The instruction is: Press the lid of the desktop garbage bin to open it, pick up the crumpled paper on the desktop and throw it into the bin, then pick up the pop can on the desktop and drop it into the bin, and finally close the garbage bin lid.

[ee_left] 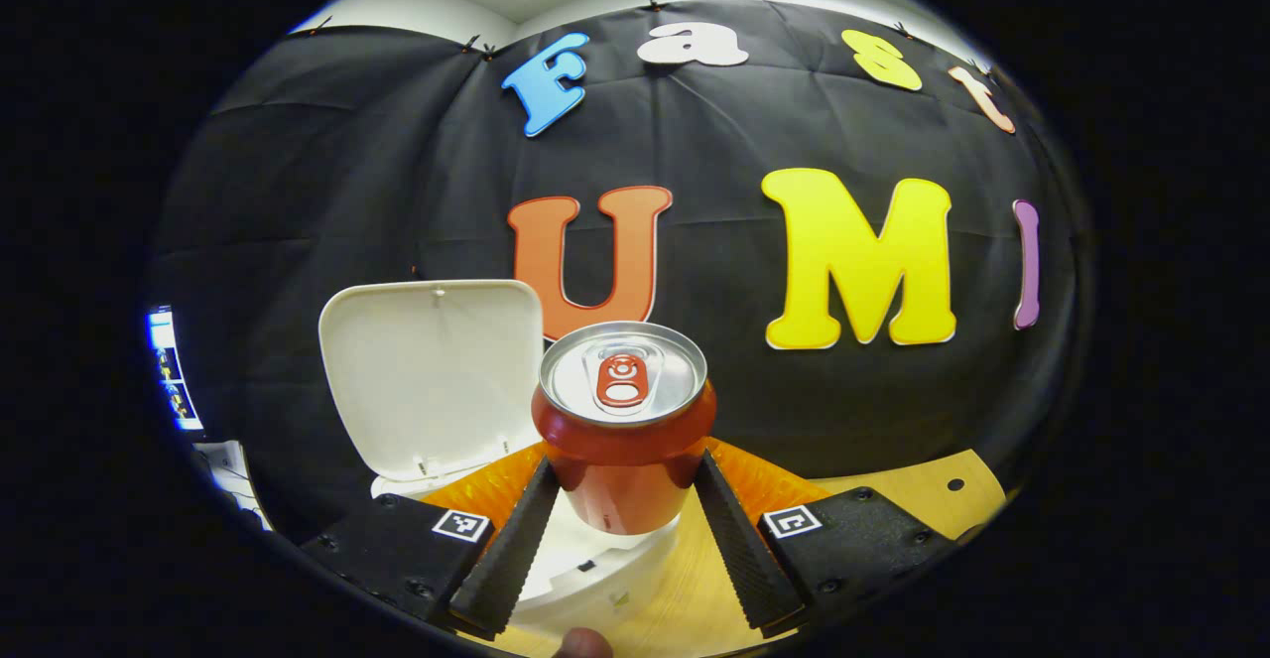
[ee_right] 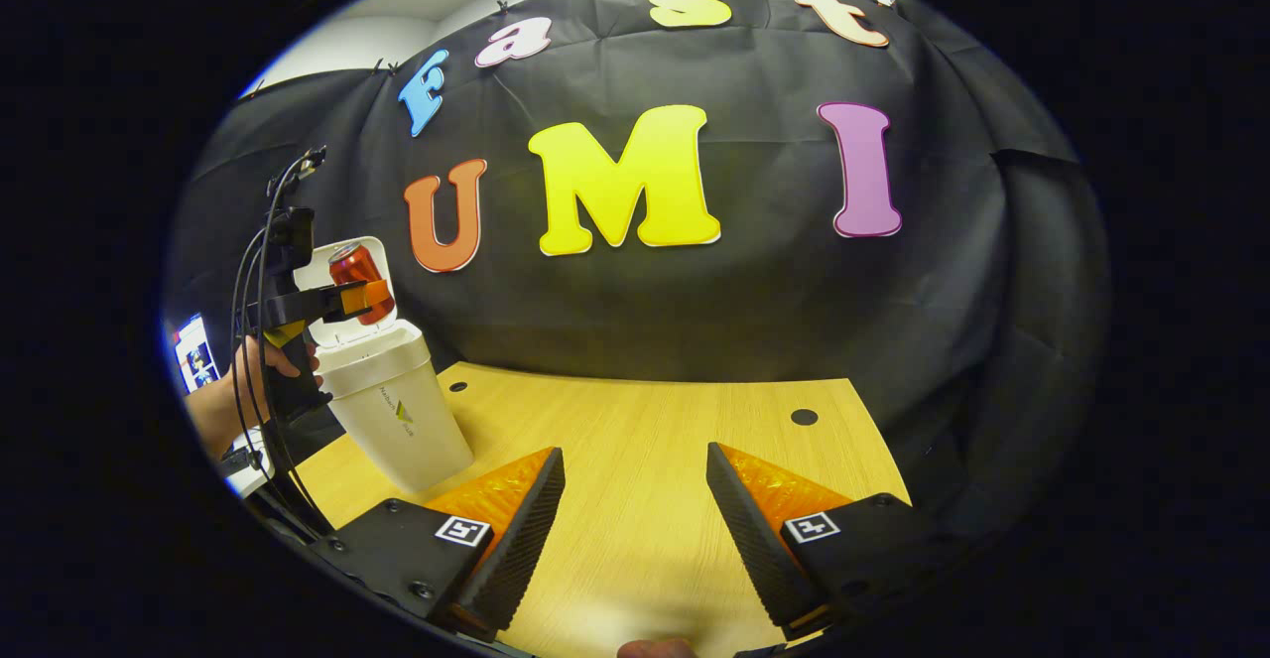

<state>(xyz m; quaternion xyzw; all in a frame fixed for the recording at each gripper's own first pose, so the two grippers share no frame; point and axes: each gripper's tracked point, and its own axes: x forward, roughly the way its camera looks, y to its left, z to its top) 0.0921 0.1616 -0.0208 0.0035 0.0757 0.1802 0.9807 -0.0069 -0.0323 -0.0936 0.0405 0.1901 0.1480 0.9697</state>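
Observation:
A red pop can [ee_left: 623, 430] with a silver top is held upright between both fingers of my left gripper [ee_left: 623, 484]. It hangs in the air beside the bin's raised white lid [ee_left: 432, 380], with the white bin body [ee_left: 595, 564] just below it. In the right gripper view the same can [ee_right: 359, 279] hangs in the left gripper [ee_right: 342, 299] above the white garbage bin [ee_right: 397, 410], whose lid [ee_right: 316, 286] stands open behind the can. My right gripper [ee_right: 635, 499] is open over the wooden desktop [ee_right: 645, 440], nothing between its fingers.
A hand [ee_right: 260, 365] holds the left gripper's handle, with cables running up from it. A screen [ee_right: 195, 360] glows at the far left. The desktop has two small round holes [ee_right: 804, 417] near its back edge. The black cloth wall stands close behind the desk.

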